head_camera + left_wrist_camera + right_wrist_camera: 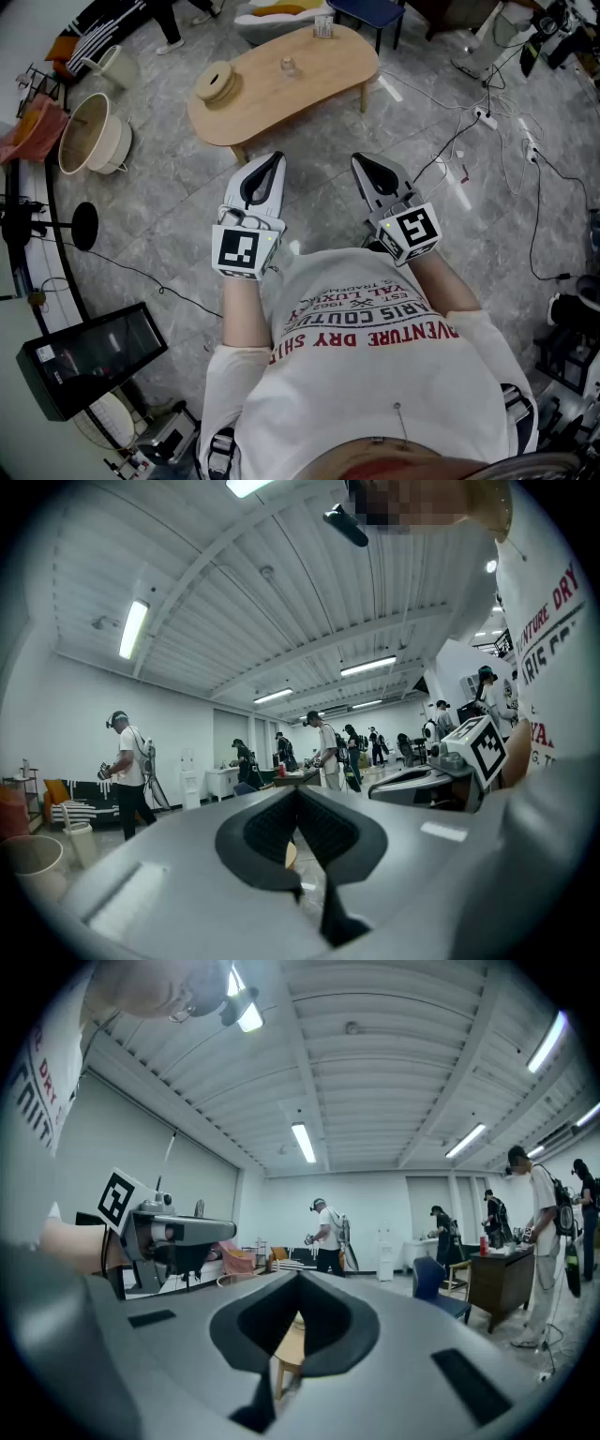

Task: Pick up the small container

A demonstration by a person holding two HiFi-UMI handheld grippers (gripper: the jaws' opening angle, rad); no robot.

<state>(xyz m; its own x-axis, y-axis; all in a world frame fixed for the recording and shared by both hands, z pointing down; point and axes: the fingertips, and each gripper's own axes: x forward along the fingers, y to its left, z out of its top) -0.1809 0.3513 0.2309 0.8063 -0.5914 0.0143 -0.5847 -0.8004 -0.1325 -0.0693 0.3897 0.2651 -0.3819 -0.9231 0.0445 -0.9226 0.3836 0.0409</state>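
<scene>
A small clear container (289, 67) stands near the middle of the low wooden table (309, 89), well ahead of both grippers. Beside it lie a round wooden piece (216, 82) at the table's left end and another small item (322, 26) at the far edge. My left gripper (272, 159) and right gripper (361, 161) are held side by side close to the person's chest, over the floor short of the table. Both are shut with nothing between the jaws. In the left gripper view the left gripper (298, 794) points level across the room; the right gripper (298, 1279) does the same.
Two cream bins (89, 131) stand on the floor at the left. Cables and a power strip (487, 117) lie at the right. A dark monitor (89, 356) sits at the lower left. A blue chair (370, 11) stands behind the table. Several people stand across the room.
</scene>
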